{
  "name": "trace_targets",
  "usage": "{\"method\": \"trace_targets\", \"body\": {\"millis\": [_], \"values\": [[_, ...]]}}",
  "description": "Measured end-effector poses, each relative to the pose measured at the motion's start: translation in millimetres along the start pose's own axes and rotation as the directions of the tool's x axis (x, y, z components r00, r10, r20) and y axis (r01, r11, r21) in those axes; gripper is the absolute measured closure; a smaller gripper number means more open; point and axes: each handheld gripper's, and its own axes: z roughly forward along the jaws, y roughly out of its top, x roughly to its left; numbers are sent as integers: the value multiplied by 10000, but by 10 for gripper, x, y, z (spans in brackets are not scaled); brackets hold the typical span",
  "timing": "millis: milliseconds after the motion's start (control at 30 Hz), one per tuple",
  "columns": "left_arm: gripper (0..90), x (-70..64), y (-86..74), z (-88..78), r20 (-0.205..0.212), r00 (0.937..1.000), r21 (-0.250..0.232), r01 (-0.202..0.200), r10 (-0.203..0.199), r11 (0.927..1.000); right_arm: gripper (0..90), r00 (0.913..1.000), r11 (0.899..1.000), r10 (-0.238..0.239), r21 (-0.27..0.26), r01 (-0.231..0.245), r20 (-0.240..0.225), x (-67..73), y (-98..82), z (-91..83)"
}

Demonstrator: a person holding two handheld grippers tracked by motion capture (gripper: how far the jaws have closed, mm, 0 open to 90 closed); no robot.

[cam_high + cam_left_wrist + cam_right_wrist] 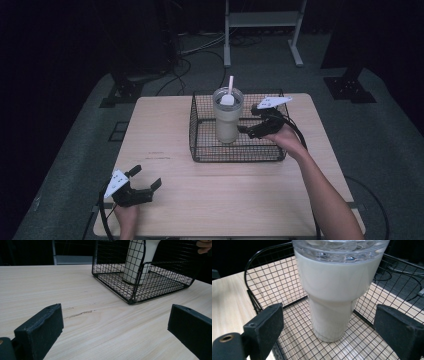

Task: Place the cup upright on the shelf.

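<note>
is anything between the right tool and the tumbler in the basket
Nothing visible. The right tool is open inside the wire basket, its jaws either side of the white tumbler with only bare mesh floor between them and it.

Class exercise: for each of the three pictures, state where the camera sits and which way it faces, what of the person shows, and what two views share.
High view: above the person's side, facing forward and down on the table; forearms and both hand-held grippers show.
Left gripper view: on the left hand-held gripper, facing the wire basket; open jaws show.
Right gripper view: on the right hand-held gripper, facing the tumbler; open jaws show.
All share basket and tumbler.
</note>
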Motion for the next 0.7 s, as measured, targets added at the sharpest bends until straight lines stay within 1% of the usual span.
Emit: {"method": "trace_targets", "body": {"millis": [67,133,233,267,333,367,500,667,700], "values": [[0,0,0,1,-5,10000,2,-4,4,10000,87,10000,10000,-64,24,64,-7,11,-11,-29],[0,-1,0,1,-6,10000,7,-10,10,10000,86,10000,10000,27,-24,-27,-67,27,-23,-59],[0,-3,0,3,-13,10000,20,-16,16,10000,87,9999,10000,-45,-80,44,-109,49,-37,-109],[0,-4,0,4,-15,10000,27,-28,28,10000,87,9999,10000,-29,-24,29,-138,58,-40,-121],[0,-5,0,5,-18,10000,35,-46,46,10000,87,9998,9998,-157,93,159,-137,82,-43,-145],[0,-5,0,6,-22,10000,40,-48,48,10000,87,9996,9998,-198,-12,198,-190,100,-44,-180],[0,-6,0,6,-17,10000,36,-47,47,10000,87,9994,9998,-218,-49,217,-256,128,-74,-235],[0,-5,0,7,-26,10000,38,-33,33,10000,87,9992,9997,-225,-17,225,-333,156,-123,-268],[0,-6,0,7,-28,10000,49,-40,40,10000,87,9991,9997,-239,65,242,-353,163,-130,-276]]}}
